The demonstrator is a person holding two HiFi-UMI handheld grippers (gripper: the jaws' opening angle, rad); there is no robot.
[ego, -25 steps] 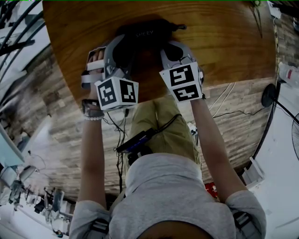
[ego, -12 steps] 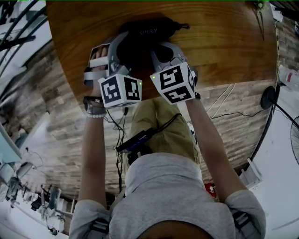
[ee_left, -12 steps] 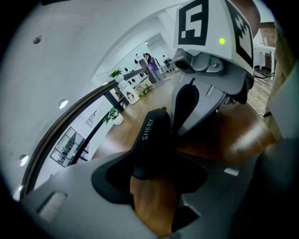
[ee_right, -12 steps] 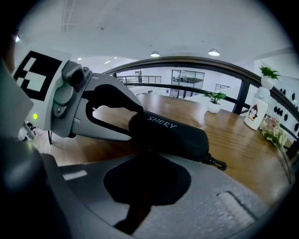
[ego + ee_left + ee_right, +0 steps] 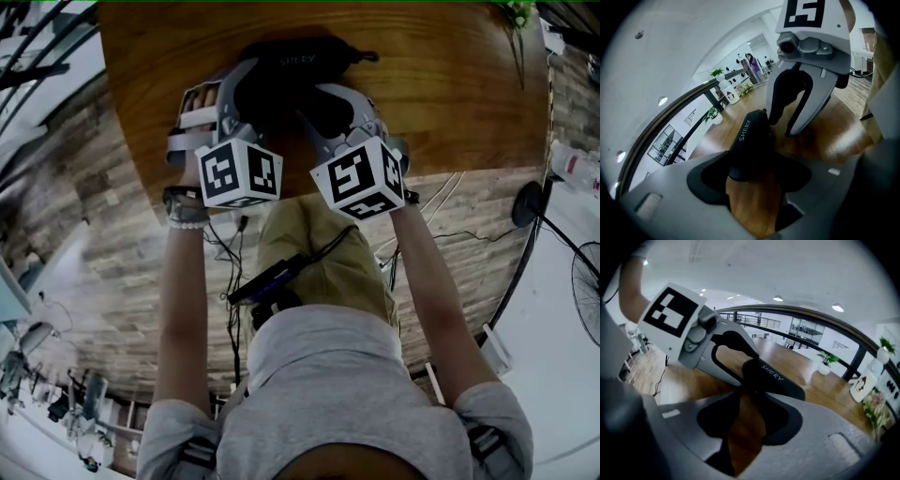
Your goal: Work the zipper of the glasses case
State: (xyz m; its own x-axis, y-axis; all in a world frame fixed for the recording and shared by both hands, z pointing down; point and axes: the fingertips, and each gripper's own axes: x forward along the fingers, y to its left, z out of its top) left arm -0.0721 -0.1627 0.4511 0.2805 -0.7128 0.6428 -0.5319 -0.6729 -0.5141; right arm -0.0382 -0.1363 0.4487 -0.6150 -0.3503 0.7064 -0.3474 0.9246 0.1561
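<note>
Resting on wood [image 5: 459, 94], rounded black case [image 5: 302, 64]

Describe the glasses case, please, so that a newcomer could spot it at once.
Find the round wooden table. On it, ahead of the person, lies the glasses case, a black rounded oblong. White SHERY lettering on top and a zipper pull at its right end mark it out.
</note>
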